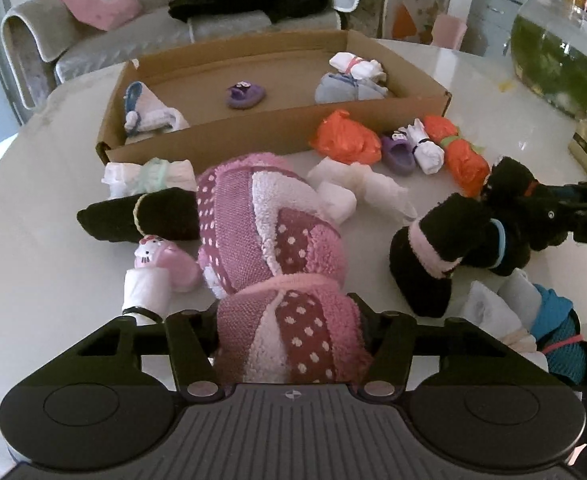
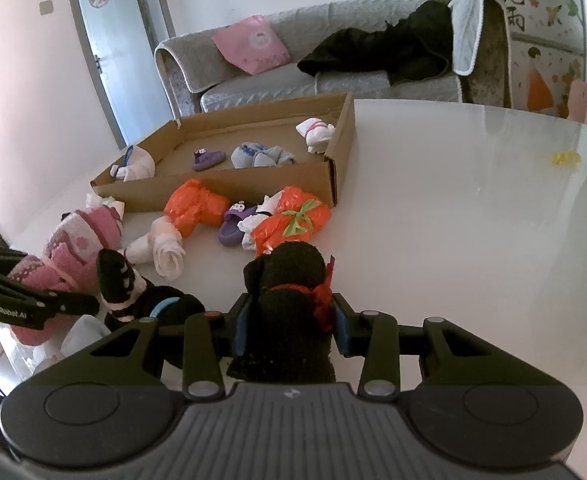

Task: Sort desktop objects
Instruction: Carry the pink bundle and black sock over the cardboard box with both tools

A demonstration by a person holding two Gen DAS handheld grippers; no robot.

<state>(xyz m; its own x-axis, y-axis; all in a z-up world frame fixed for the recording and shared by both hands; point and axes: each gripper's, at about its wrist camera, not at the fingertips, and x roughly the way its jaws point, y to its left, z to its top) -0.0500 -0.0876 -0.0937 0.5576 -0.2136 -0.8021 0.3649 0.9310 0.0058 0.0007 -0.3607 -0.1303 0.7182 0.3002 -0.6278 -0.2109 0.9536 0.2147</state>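
Socks (image 1: 277,264) beside box (image 1: 277,132), table (image 2: 473,220) rightward

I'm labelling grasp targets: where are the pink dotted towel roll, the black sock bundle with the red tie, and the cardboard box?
pink dotted towel roll (image 1: 269,236), left wrist view, upper half
black sock bundle with red tie (image 2: 287,276), right wrist view, top
cardboard box (image 1: 229,136), left wrist view, front wall
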